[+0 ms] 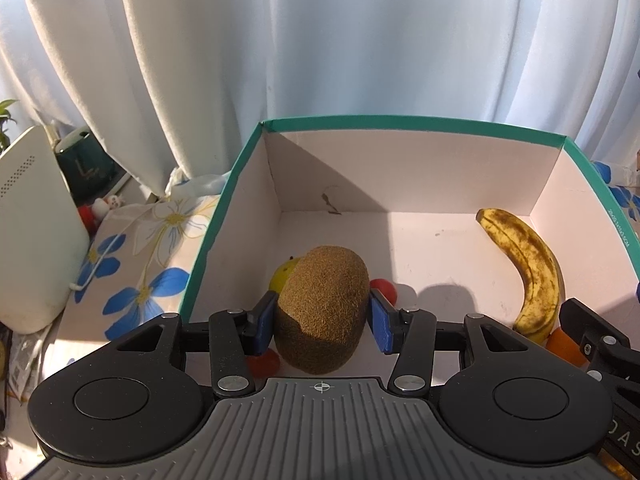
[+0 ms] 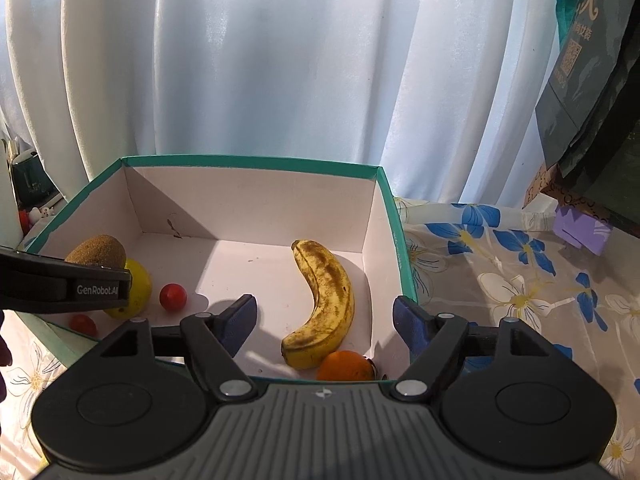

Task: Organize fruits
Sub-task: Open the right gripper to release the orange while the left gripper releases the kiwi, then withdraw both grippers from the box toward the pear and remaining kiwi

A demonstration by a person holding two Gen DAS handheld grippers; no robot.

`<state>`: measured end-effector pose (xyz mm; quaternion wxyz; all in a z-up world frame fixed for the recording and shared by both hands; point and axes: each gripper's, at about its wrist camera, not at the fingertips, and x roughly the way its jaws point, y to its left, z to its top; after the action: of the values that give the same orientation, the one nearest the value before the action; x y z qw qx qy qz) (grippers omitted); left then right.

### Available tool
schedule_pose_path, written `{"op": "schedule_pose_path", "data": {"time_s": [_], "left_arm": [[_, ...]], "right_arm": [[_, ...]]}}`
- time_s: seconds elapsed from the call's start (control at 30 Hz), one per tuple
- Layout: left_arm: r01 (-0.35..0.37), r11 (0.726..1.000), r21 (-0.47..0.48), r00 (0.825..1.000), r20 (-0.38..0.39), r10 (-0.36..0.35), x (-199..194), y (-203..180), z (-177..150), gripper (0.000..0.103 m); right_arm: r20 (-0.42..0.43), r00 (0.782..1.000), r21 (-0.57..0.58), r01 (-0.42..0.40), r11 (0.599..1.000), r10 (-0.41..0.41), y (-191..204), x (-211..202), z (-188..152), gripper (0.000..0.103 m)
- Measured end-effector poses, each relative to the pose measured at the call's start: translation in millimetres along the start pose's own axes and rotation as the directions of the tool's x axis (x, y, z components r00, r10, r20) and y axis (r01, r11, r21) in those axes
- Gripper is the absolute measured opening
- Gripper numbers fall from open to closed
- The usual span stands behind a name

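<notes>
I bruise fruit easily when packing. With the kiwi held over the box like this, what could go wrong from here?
1. The left gripper holds the kiwi above the yellow fruit and two cherry tomatoes; releasing it here could drop it onto them.
2. The kiwi sits near the teal box wall, so lowering it may clip the rim.
3. The open right gripper hovers over the banana and orange; dipping could press them.

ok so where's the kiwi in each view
Left wrist: kiwi at bottom centre, clamped in the left claw.
Right wrist: kiwi at far left, behind the left claw's arm.
Shared landmark: the banana in the teal-rimmed box.
</notes>
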<state>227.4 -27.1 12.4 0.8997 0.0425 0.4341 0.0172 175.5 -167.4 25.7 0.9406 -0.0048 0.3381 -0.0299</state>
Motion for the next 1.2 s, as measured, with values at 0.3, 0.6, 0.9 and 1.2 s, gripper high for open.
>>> {"op": "schedule_pose_path", "data": {"time_s": [0.3, 0.6, 0.9, 1.2], "left_arm": [[-0.028, 1.0, 0.014, 0.999, 0.023, 0.028, 0.0, -3.1, 0.1, 0.066], [-0.014, 1.0, 0.013, 1.0, 0.023, 0.014, -3.7, -1.5, 1.1, 0.076], [0.014, 1.0, 0.023, 0.998, 0.068, -0.016, -29.5, -2.9, -4.7, 0.089], [0.056, 0.997, 0.055, 0.993, 0.102, -0.061, -77.8, 5.5, -36.4, 0.097]], "right_arm": [[0.001, 1.0, -0.001, -0.002, 1.0, 0.002, 1.6, -2.3, -2.5, 0.076], [0.007, 1.0, 0.006, 0.002, 1.0, -0.002, 0.6, -3.9, -1.0, 0.077], [0.039, 0.999, 0.02, 0.003, 1.0, -0.004, 1.2, -29.0, -1.8, 0.079], [0.074, 0.997, 0.066, 0.031, 0.997, -0.036, -4.3, -95.5, -36.6, 0.087]]}}
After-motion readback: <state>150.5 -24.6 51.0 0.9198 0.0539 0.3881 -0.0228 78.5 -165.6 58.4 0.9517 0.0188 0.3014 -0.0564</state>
